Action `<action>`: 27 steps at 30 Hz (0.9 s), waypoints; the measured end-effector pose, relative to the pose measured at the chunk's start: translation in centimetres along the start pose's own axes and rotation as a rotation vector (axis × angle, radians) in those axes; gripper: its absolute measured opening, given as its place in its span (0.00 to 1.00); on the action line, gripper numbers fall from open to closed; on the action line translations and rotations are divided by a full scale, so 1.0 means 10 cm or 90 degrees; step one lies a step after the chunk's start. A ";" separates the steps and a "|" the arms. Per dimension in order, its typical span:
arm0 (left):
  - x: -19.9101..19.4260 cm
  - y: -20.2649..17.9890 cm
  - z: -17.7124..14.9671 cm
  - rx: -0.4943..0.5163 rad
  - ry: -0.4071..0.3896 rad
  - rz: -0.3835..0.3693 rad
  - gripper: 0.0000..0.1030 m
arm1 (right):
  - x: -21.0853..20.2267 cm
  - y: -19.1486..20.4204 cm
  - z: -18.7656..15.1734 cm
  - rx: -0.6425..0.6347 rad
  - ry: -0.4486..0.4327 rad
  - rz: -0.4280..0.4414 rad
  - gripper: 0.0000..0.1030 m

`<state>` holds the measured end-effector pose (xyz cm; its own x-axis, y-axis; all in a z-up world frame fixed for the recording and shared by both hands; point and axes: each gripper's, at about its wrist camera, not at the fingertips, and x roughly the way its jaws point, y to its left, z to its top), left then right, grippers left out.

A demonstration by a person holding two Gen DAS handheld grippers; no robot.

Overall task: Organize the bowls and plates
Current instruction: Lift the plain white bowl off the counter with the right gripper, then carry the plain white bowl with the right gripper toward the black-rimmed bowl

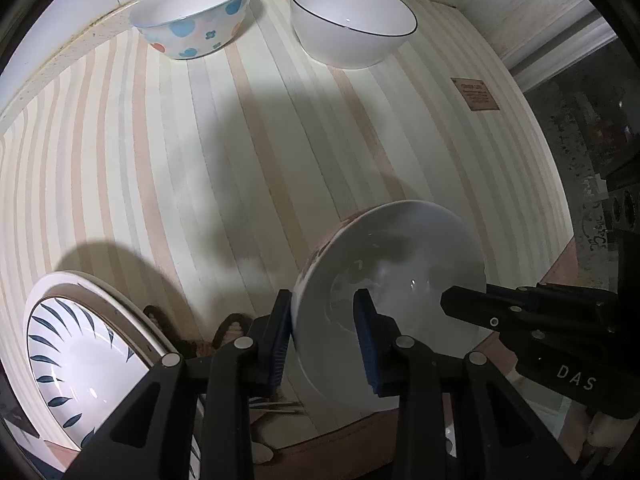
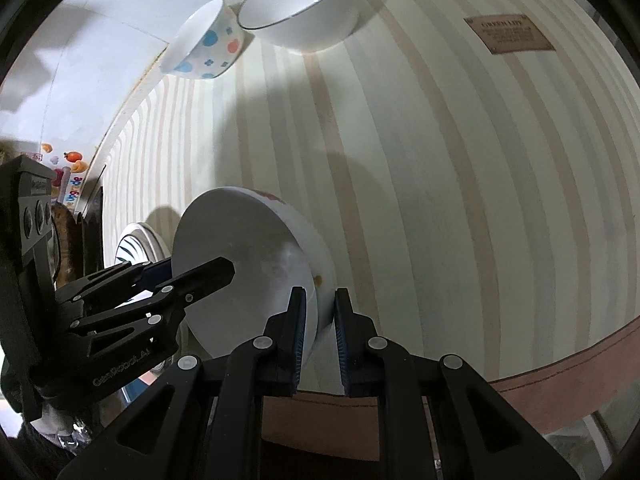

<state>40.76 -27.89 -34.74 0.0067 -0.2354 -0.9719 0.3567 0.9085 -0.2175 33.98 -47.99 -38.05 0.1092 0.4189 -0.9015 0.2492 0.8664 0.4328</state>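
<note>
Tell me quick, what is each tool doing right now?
Left tool: closed on the rim of the white bowl.
Right tool: closed on the same bowl's opposite rim.

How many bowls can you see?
3. A spotted bowl and a black-rimmed white bowl sit side by side at the table's far edge. A third bowl is held tilted by both grippers, left and right.

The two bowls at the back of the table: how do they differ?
The spotted bowl has blue and red dots outside; the black-rimmed bowl is plain white with a thin dark rim line. The spotted one stands left, nearer the wall. Both sit upright, empty, white inside, on the striped tablecloth.
</note>
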 end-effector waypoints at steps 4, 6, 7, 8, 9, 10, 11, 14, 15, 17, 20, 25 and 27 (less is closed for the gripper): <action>0.04 0.00 0.02 -0.002 0.002 0.007 0.28 | 0.07 0.02 0.06 0.003 0.005 0.000 0.16; 0.06 0.00 0.04 -0.007 0.003 0.008 0.28 | 0.08 0.01 0.08 0.005 0.005 0.001 0.16; 0.07 0.00 0.04 -0.008 0.004 0.009 0.28 | 0.08 0.01 0.08 0.003 0.006 0.001 0.16; 0.06 0.01 0.04 -0.009 0.004 0.011 0.28 | 0.08 0.01 0.09 0.002 0.006 0.001 0.16; 0.07 0.01 0.04 -0.010 0.005 0.013 0.28 | 0.08 0.00 0.09 0.002 0.007 0.001 0.16; 0.08 0.01 0.04 -0.012 0.006 0.014 0.28 | 0.08 0.00 0.09 0.002 0.007 0.002 0.16; 0.08 0.02 0.04 -0.015 0.007 0.015 0.28 | 0.08 0.01 0.09 0.002 0.007 0.002 0.16; 0.11 0.02 0.04 -0.022 0.008 0.016 0.28 | 0.08 0.01 0.09 -0.003 0.010 -0.001 0.16; 0.11 0.02 0.04 -0.022 0.009 0.017 0.28 | 0.07 0.01 0.09 -0.003 0.010 -0.001 0.16; 0.10 0.02 0.04 -0.024 0.019 0.017 0.28 | 0.08 0.01 0.10 -0.006 0.013 -0.001 0.16; -0.08 0.06 0.02 -0.040 0.015 0.010 0.28 | 0.06 0.02 0.14 -0.008 0.033 0.004 0.17; -0.68 0.18 0.18 -0.074 -0.057 -0.004 0.38 | -0.43 -0.06 0.31 0.001 0.001 0.036 0.17; -0.80 0.23 0.42 -0.094 -0.085 -0.011 0.42 | -0.66 -0.09 0.46 0.002 -0.033 0.042 0.20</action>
<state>45.44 -25.35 -27.09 0.1288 -0.2855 -0.9497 0.2172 0.9425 -0.2539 37.45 -52.79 -32.50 0.1748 0.4605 -0.8703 0.2426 0.8365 0.4913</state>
